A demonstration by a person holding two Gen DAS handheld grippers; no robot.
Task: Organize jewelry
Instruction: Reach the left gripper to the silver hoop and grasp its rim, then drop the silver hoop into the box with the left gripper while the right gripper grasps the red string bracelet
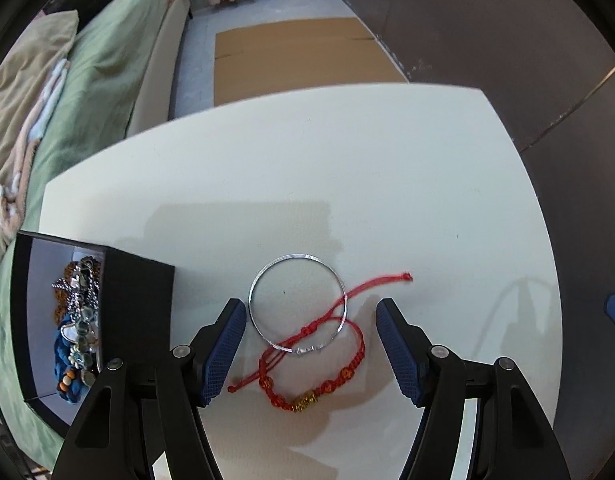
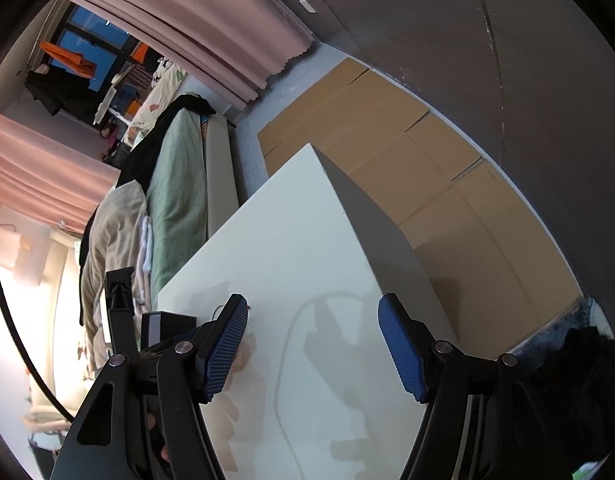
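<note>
Left gripper (image 1: pixel 309 344) hangs low over the white table (image 1: pixel 387 184), jaws spread wide, nothing between the blue pads (image 1: pixel 223 354) but the jewelry lying on the tabletop. Silver bangle (image 1: pixel 297 304) lies flat, its clasp end nearest the camera. Red braided bracelet (image 1: pixel 313 374) with gold beads at its near side overlaps the bangle's near edge; its loose red cord (image 1: pixel 371 286) runs across the bangle's right rim and ends in a knot out to the right. Both pieces sit between the two pads, not touching them as far as I can tell.

Black jewelry box (image 1: pixel 139 304) stands open at the table's left edge, just beside the left finger; inside is a heap of necklaces and beads (image 1: pixel 77 320), silver chain, blue fabric, pearly bits.

Right gripper (image 2: pixel 311 344) is also wide open and holding nothing, over bare table (image 2: pixel 291 232) further right. In its view the box (image 2: pixel 167 324) shows at the left.

Green bedding (image 1: pixel 95 92) lies beyond the table, flattened cardboard (image 1: pixel 299 56) on the floor, pink curtain (image 2: pixel 195 20) behind.
</note>
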